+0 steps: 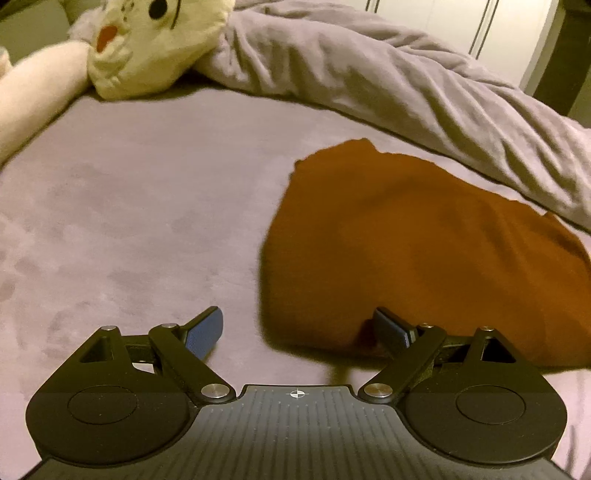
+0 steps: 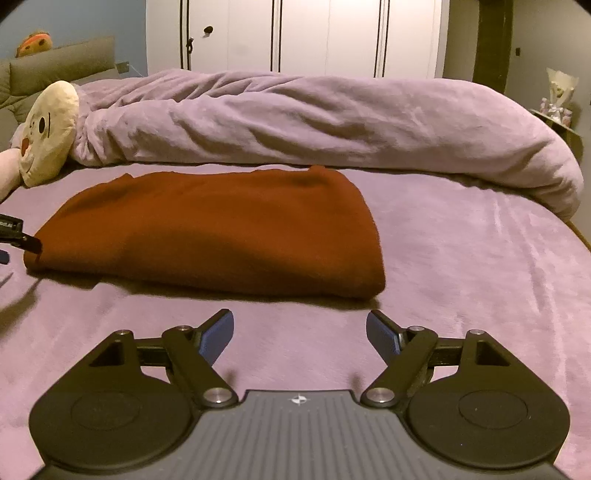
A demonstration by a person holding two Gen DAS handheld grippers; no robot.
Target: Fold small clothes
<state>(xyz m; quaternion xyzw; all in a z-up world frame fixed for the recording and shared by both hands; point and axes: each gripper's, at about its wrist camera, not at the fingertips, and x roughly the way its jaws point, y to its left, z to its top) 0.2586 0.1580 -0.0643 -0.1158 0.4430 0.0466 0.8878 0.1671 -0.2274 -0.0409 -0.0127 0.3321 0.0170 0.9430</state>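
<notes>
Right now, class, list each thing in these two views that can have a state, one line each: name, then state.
Rust-brown garment: folded, lying flat on the bed.
Left gripper: open, at the garment's near corner, gripping nothing.
Right gripper: open, empty, short of the garment.
Lilac duvet: bunched in a roll behind the garment.
Plush toy: lying beside the duvet.
Wardrobe doors: closed.

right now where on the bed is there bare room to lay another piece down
Free: the purple sheet left of the rust garment, up to the plush toy; also the sheet right of the garment, below the bunched duvet, and the strip before the right gripper. Crowded: the far edge along the duvet, and the garment's left corner by the left gripper.
</notes>
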